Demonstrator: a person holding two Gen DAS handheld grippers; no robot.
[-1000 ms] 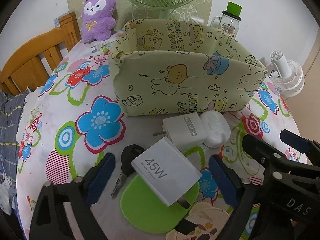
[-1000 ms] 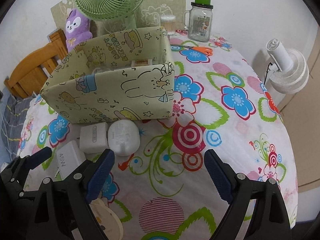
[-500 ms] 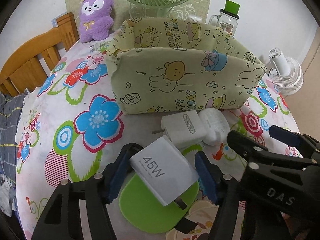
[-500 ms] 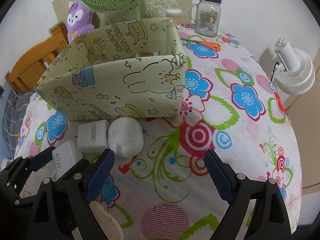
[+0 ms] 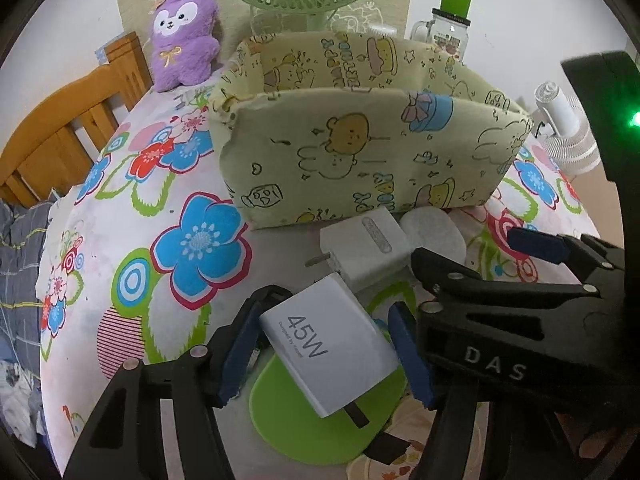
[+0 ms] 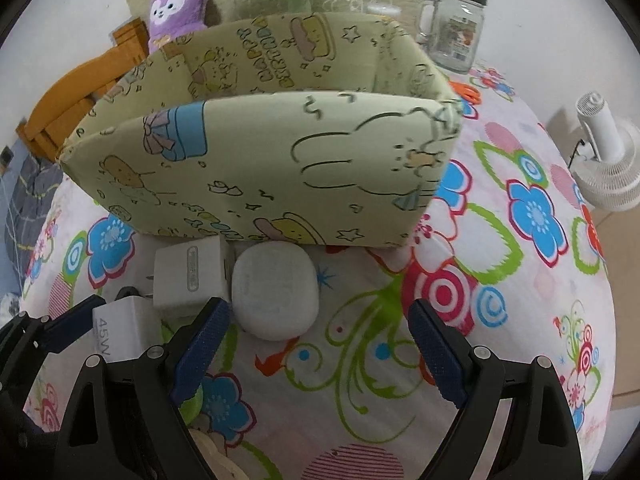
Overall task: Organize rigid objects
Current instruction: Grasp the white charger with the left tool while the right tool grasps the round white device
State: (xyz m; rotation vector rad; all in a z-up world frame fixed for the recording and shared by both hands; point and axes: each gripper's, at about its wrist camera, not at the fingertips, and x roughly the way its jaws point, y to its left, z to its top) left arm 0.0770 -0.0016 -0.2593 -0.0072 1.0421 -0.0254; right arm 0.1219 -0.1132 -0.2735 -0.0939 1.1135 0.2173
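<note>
sitting near the front edge of the flowered surface [image 5: 120, 216], the white 45w charger [image 5: 328, 344] is a glossy block with grey "45w" lettering on its top face and a dark plug end toward the camera, partly over a green pad [image 5: 304, 420]. the left tool [image 5: 324, 350] is closed in on it, both blue pads against its sides, gripping it. the right tool [image 6: 316, 354] stands wide open with nothing between its pads, its left pad just beside a rounded white case [image 6: 276, 288]. a second white charger [image 5: 364, 248] lies between the 45w charger and the case, all three just in front of the pale green cartoon-print storage box [image 5: 360, 160].

the left wrist view shows the green pad, the second charger's metal prongs and the right tool crossing at the right side. the right wrist view alone shows orange scissors [image 6: 470, 94] behind the box and the open right half of the surface. both show the glass jar [image 6: 456, 36] and purple plush [image 5: 184, 32] at the far edge.
</note>
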